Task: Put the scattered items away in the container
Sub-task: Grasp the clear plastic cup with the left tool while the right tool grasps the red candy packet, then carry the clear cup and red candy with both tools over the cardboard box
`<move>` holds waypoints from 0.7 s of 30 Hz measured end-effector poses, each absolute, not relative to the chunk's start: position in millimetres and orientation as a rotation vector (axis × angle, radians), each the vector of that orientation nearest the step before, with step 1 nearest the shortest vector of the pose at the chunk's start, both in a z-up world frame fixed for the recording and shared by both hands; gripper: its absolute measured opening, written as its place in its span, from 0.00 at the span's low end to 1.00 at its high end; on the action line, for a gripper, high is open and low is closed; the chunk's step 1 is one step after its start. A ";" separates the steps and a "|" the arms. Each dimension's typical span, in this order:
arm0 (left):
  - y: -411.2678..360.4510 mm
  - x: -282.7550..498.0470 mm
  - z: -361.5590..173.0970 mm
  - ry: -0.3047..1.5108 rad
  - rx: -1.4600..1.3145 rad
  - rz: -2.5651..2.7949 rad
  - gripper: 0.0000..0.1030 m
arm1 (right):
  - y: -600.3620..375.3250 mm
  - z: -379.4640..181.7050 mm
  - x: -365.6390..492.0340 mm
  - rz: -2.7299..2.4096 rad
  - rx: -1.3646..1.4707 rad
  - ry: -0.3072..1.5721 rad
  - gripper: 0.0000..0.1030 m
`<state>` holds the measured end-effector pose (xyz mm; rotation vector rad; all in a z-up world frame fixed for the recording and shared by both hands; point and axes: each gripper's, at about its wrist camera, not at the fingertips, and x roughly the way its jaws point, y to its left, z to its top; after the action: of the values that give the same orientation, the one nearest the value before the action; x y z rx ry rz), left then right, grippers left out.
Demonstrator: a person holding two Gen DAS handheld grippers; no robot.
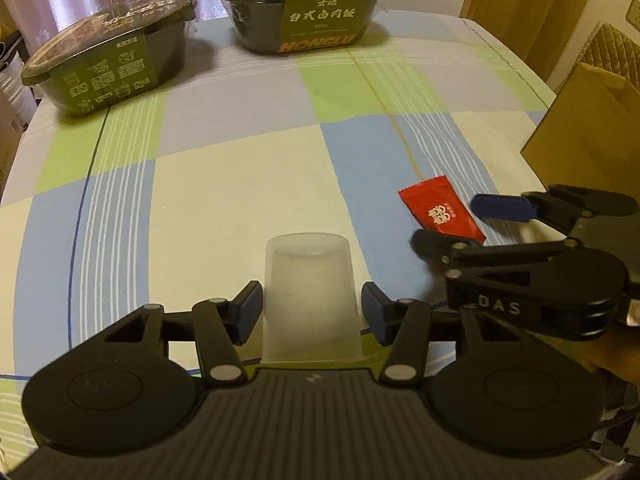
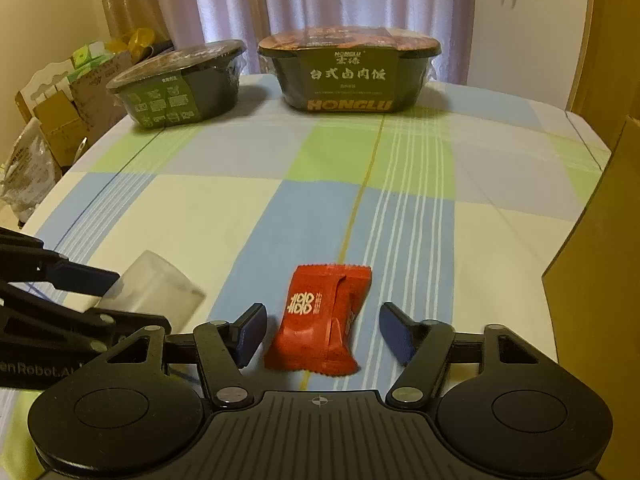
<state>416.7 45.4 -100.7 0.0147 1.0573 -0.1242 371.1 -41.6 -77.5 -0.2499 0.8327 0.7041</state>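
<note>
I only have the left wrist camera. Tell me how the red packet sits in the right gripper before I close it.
Observer: The red packet lies flat between the right gripper's open fingers, and neither pad touches it.
Operator: Give me its orientation.
Observer: It lies lengthwise along the fingers, with its near end close to the gripper body.
Operator: Now report what's past the left-hand bowl.
Observer: Beyond the left-hand bowl, off the table edge, is a pile of cardboard boxes.

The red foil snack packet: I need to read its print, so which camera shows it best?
The right wrist view: the red foil snack packet lies whole between the open right gripper. In the left wrist view it is smaller, its corner hidden.
</note>
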 end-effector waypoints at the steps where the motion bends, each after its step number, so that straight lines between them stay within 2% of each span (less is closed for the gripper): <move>1: 44.5 417.1 -101.0 1.056 0.019 -0.126 0.45 | -40.3 -77.3 370.3 0.706 -0.274 0.826 0.37; 11: 30.1 403.5 -99.3 1.073 0.050 -0.194 0.45 | -84.8 -53.8 341.2 0.694 -0.227 0.918 0.34; 21: -0.3 324.1 -80.7 1.103 0.070 -0.326 0.45 | -144.0 -38.2 261.4 0.713 -0.194 1.026 0.34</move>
<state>324.1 -0.3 -80.7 0.0700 1.1034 -0.3263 261.4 -144.0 -38.2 -0.1939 1.0265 0.7129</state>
